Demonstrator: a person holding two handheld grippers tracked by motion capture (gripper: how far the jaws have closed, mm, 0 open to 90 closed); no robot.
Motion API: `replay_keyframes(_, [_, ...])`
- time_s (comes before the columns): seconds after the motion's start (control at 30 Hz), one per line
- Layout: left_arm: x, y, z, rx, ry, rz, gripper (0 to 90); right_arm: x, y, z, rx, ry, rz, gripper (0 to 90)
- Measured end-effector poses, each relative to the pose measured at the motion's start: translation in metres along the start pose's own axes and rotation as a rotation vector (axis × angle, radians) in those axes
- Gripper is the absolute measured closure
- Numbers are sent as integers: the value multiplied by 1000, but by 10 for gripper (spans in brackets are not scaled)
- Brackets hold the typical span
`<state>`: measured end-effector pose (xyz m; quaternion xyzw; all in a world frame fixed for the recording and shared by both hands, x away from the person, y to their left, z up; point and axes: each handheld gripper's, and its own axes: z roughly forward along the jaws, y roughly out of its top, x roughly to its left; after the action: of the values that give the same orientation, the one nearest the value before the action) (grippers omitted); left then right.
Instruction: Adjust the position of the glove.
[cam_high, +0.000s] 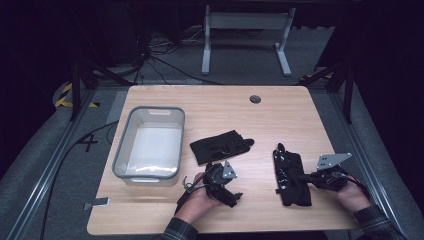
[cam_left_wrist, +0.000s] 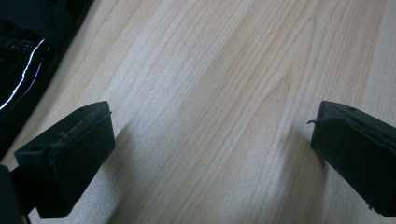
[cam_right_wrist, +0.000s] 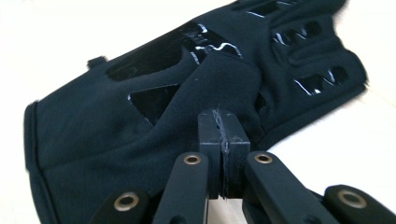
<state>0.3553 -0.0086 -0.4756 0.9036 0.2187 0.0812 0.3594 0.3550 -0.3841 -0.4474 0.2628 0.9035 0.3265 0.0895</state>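
Two black gloves lie on the wooden table (cam_high: 280, 115). One glove (cam_high: 220, 146) lies flat near the middle. The other glove (cam_high: 291, 175) lies at the right, and my right gripper (cam_high: 302, 176) is shut on a pinched fold of its fabric. In the right gripper view the jaws meet at the tips (cam_right_wrist: 223, 122) with the glove (cam_right_wrist: 140, 93) bunched up against them. My left gripper (cam_high: 235, 197) rests low near the front edge, below the middle glove. Its jaws (cam_left_wrist: 212, 135) stand wide open over bare wood, with a glove's edge (cam_left_wrist: 23, 51) at the top left.
A grey plastic bin (cam_high: 122, 145) stands on the left part of the table, beside the middle glove. A round cable hole (cam_high: 255, 99) sits near the far edge. Beyond the table are a white desk frame (cam_high: 245, 22) and cables on the floor.
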Motion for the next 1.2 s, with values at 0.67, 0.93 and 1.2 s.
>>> replay_keyframes(0.67, [0, 0, 0, 1, -2, -2, 0, -55, -11, -11, -96, -237, 181, 383])
replay_keyframes(0.93, [0, 0, 0, 0, -5, 1, 0, -72, -20, -1, -100, -294, 243, 198])
replay_keyframes(1.2, [1, 1, 0, 10, -6, 4, 0, -74, -21, 0, -95, -288, 265, 145])
